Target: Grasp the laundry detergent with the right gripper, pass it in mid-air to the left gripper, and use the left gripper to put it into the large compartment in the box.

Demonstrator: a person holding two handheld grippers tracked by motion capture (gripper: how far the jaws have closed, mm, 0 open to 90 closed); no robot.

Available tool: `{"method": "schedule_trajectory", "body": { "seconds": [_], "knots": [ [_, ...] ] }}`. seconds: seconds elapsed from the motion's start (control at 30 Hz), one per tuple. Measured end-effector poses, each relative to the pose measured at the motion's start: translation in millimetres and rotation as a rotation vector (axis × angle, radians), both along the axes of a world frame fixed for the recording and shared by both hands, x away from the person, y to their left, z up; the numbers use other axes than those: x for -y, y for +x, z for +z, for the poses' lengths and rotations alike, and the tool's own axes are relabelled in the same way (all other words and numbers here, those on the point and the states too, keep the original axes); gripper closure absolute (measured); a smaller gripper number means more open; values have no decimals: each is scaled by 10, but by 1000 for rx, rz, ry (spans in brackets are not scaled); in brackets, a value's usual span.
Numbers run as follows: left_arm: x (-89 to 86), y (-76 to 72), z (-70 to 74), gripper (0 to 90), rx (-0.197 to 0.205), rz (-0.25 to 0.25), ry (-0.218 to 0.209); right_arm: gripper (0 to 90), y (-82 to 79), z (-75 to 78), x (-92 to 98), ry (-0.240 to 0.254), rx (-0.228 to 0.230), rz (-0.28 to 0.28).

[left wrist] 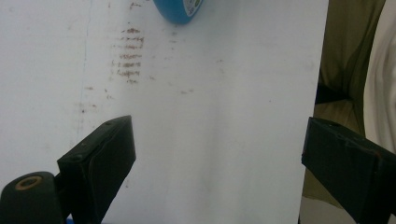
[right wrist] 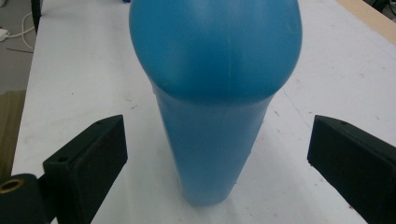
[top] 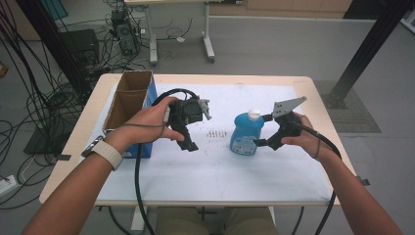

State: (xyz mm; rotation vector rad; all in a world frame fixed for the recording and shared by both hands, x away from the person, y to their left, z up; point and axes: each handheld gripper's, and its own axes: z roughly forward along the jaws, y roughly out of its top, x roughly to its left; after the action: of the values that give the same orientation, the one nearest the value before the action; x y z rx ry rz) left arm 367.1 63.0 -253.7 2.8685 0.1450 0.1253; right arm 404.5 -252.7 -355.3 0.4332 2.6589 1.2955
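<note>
A blue bottle [top: 244, 133] with a white cap stands upright on the white sheet [top: 220, 171], right of the middle. My right gripper [top: 263, 130] is at its right side, open. In the right gripper view the bottle [right wrist: 217, 93] rises between the two black jaws, with a gap on each side, and my right gripper [right wrist: 217, 140] touches nothing. My left gripper [top: 193, 132] hangs left of the bottle, held above the sheet. Seen in its own view, my left gripper [left wrist: 219, 140] is open and empty over bare sheet, with the bottle's base [left wrist: 180, 9] at the top edge.
An open cardboard box [top: 128, 105] with a blue side stands at the table's left edge. Brown smudges [top: 218, 133] mark the sheet between the grippers. The wooden table rim [top: 328, 127] borders the sheet. Cables and desk legs [top: 208, 44] lie on the floor behind.
</note>
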Motion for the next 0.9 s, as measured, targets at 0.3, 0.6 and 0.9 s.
{"method": "schedule_trajectory", "body": {
  "seconds": [0.3,0.6,0.9],
  "knots": [
    [-3,2,1,102,0,1,0,47,2,-9,-9,-1,3,-2],
    [-4,4,3,102,0,1,0,38,-10,-60,-35,27,0,-14],
    [-3,1,5,102,0,2,0,30,-9,-89,-74,42,14,-22]
  ]
}}
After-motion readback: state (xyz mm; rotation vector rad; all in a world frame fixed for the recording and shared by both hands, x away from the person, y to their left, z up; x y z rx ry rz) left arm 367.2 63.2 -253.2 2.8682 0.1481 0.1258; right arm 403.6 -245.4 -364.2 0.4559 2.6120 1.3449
